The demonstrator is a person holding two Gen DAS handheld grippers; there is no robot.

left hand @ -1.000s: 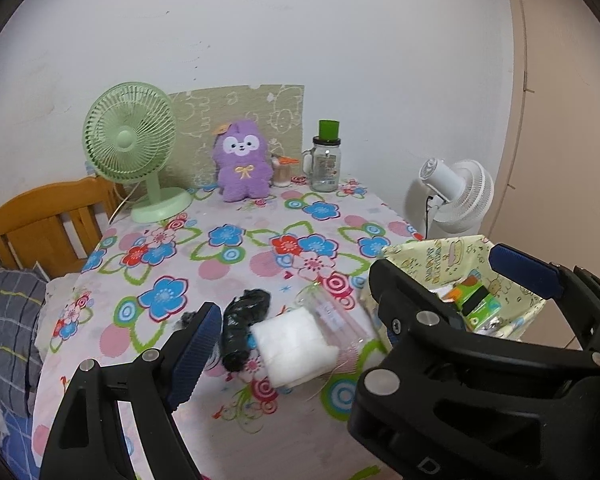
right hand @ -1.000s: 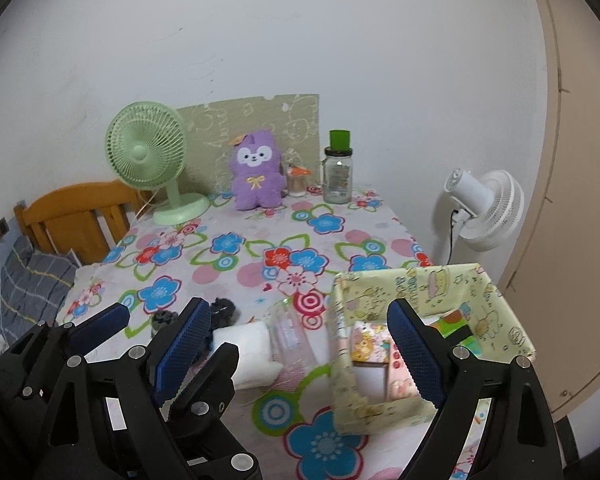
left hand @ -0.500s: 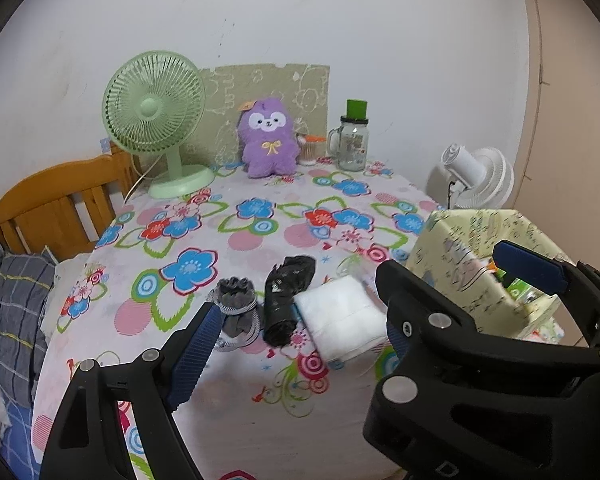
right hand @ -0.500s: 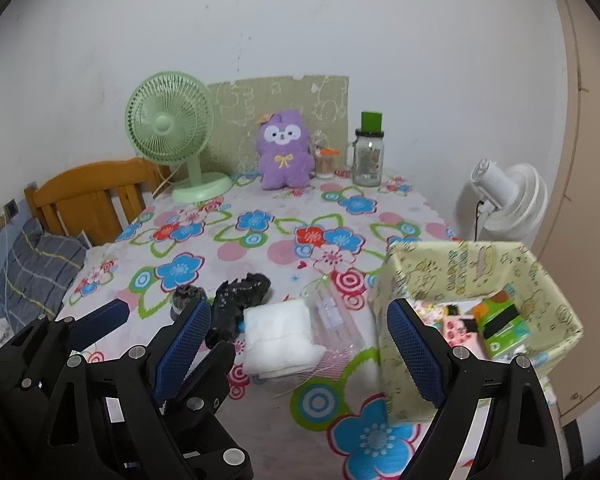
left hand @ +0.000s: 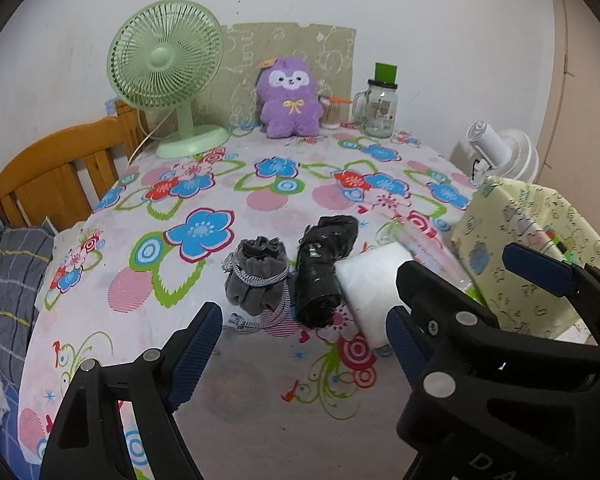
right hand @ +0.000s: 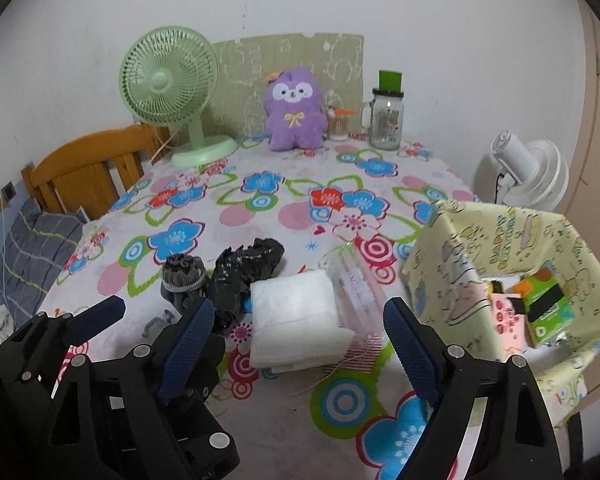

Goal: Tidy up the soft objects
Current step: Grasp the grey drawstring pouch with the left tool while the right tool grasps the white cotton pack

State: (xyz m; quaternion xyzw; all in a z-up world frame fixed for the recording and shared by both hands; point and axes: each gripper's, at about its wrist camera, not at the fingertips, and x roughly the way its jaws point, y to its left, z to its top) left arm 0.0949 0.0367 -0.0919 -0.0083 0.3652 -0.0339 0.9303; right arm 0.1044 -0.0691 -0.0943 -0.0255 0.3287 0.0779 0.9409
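On the flowered tabletop (right hand: 260, 432), near its front edge: a row of soft things, touching side by side. From the left, a grey drawstring pouch (left hand: 256, 280), a black crumpled bag (left hand: 324, 268), a white folded pad (right hand: 296, 324), then a clear plastic packet (right hand: 352, 280). Just right of the row, a yellow patterned box (right hand: 460, 264) with small packs inside. Above the row, left gripper (left hand: 300, 344) with jaws spread and empty; right gripper (right hand: 296, 344) with jaws wide, closing slightly, nothing pinched. Far behind, a purple plush toy (right hand: 294, 110), green fan (right hand: 168, 76), glass jar (right hand: 386, 120).
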